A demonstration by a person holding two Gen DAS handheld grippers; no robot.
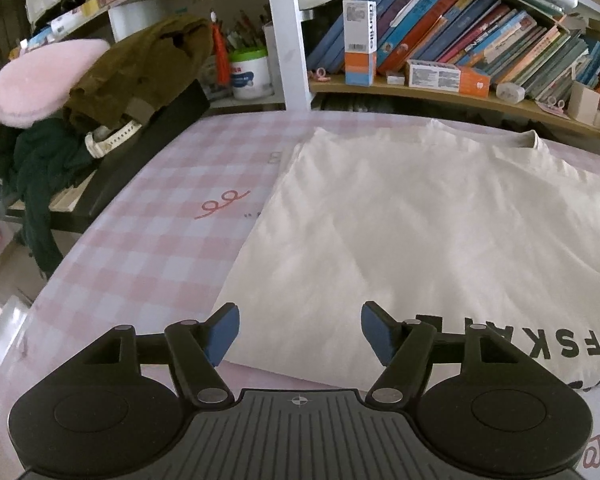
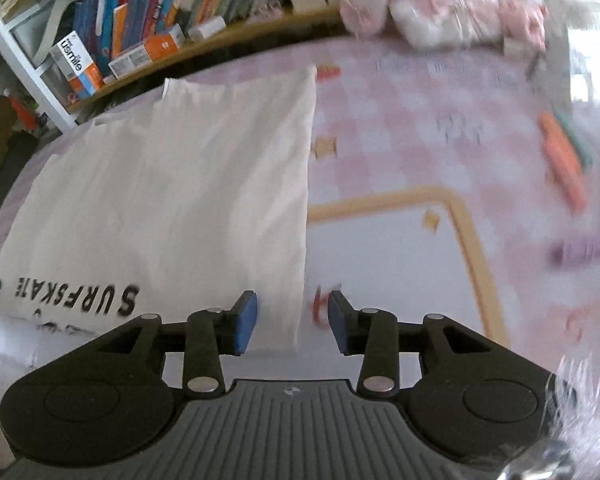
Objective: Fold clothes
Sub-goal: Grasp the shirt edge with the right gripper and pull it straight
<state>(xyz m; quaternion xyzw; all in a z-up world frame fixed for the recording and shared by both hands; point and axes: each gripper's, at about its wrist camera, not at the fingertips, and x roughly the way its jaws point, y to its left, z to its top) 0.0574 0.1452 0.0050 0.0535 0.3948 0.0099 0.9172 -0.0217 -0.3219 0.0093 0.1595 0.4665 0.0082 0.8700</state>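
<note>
The left gripper (image 1: pixel 300 334) has its 2 blue pads (image 1: pixel 223 334) spread wide with nothing between them, hovering over the near left corner of the white T-shirt (image 1: pixel 400 224). The right gripper (image 2: pixel 293 322) is also parted, a bit narrower, empty, straddling the shirt's right edge near its bottom corner. The shirt lies flat on the pink checked tabletop (image 1: pixel 148 240), sides already folded in to a long rectangle, collar toward the shelf, with black lettering (image 2: pixel 76 294) showing at the near end. Behind it stands a bookshelf (image 1: pixel 460 32) full of leaning books. Off to the left, a heap of clothes (image 1: pixel 100 92) sits beside the table. The right view is blurred at its far side.
</note>
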